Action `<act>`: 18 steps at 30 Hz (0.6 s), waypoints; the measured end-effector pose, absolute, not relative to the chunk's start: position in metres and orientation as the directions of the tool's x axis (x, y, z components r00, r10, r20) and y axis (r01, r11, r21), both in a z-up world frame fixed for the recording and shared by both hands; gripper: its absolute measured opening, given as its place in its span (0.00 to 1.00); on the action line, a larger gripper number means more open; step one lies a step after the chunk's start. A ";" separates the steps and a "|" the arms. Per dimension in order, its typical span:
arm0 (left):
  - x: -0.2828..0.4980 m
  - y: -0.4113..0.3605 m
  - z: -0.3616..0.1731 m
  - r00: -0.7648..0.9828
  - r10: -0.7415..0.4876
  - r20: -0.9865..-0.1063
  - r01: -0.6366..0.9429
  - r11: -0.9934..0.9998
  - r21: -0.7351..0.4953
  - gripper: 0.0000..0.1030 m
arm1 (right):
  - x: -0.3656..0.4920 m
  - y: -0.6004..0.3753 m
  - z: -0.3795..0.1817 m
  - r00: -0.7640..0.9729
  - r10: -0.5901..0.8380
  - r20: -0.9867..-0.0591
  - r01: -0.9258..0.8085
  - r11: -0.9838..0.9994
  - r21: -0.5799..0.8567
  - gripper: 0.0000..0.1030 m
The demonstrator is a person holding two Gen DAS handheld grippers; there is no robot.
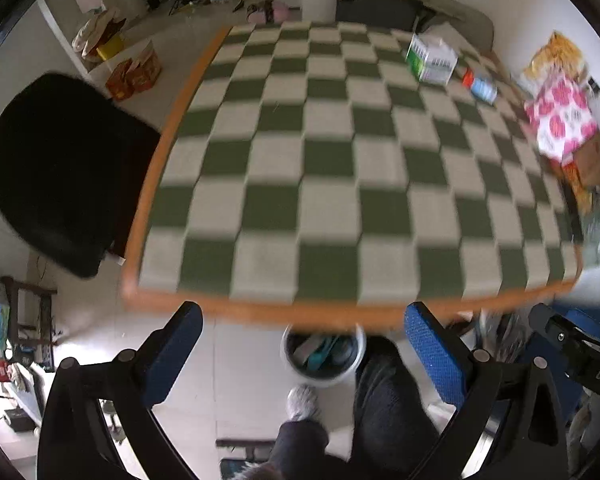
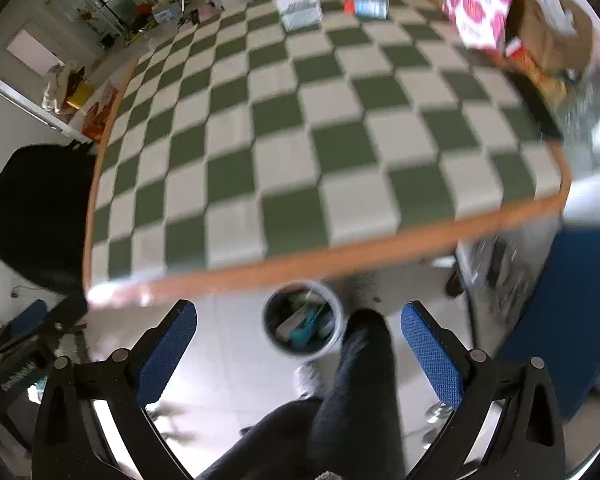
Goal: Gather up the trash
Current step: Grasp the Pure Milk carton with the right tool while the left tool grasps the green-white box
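The left claw [image 1: 304, 356] hangs wide open with nothing in it, off the near edge of the green-and-white chequered bench [image 1: 340, 168]. At six o'clock below that edge, one round white bin [image 1: 323, 356] stands on the floor holding blurred scraps. At one o'clock on the bench sit one green-and-white carton [image 1: 431, 60] and one blue-labelled bottle lying flat [image 1: 482, 87]. The right claw [image 2: 298, 350] also gapes wide, empty, above the bin [image 2: 303, 323].

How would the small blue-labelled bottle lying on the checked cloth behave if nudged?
The bottle lies on its side, so it would probably roll. It looks small, likely light. The cloth may damp the roll somewhat.
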State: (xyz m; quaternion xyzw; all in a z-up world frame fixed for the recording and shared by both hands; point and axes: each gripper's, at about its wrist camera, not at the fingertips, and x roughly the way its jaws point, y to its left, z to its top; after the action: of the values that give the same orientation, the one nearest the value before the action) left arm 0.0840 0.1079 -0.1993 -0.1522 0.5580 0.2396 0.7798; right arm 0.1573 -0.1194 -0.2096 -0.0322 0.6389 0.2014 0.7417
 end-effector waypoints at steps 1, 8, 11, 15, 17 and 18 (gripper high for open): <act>0.114 0.106 -0.197 0.271 0.207 -0.940 -0.545 0.838 0.027 1.00 | 0.182 -0.119 -0.207 0.112 0.248 -0.962 -0.346 0.918 0.196 1.00; 0.291 0.110 -0.190 0.259 0.223 -0.940 -0.567 0.823 0.039 1.00 | 0.393 -0.090 -0.213 0.141 0.123 -0.982 -0.471 0.881 0.043 1.00; 0.366 0.113 -0.200 0.215 0.239 -0.947 -0.571 0.817 0.077 1.00 | 0.486 -0.067 -0.227 0.142 0.059 -0.988 -0.534 0.845 -0.026 1.00; 0.448 0.127 -0.217 0.168 0.220 -0.961 -0.588 0.805 0.082 1.00 | 0.582 -0.032 -0.254 0.123 -0.032 -0.992 -0.640 0.762 -0.104 1.00; 0.484 0.136 -0.228 0.145 0.205 -0.968 -0.596 0.799 0.080 1.00 | 0.623 -0.012 -0.277 0.101 -0.094 -0.990 -0.705 0.695 -0.138 1.00; 0.495 0.139 -0.232 0.138 0.198 -0.970 -0.599 0.797 0.078 1.00 | 0.638 -0.005 -0.289 0.087 -0.117 -0.989 -0.729 0.669 -0.144 1.00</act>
State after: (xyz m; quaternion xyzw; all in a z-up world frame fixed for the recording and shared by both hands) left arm 0.4951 0.1392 -0.2321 -0.1675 0.5982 0.2710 0.7353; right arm 0.6380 -0.0050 -0.2889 -0.3336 0.6342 0.2327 0.6576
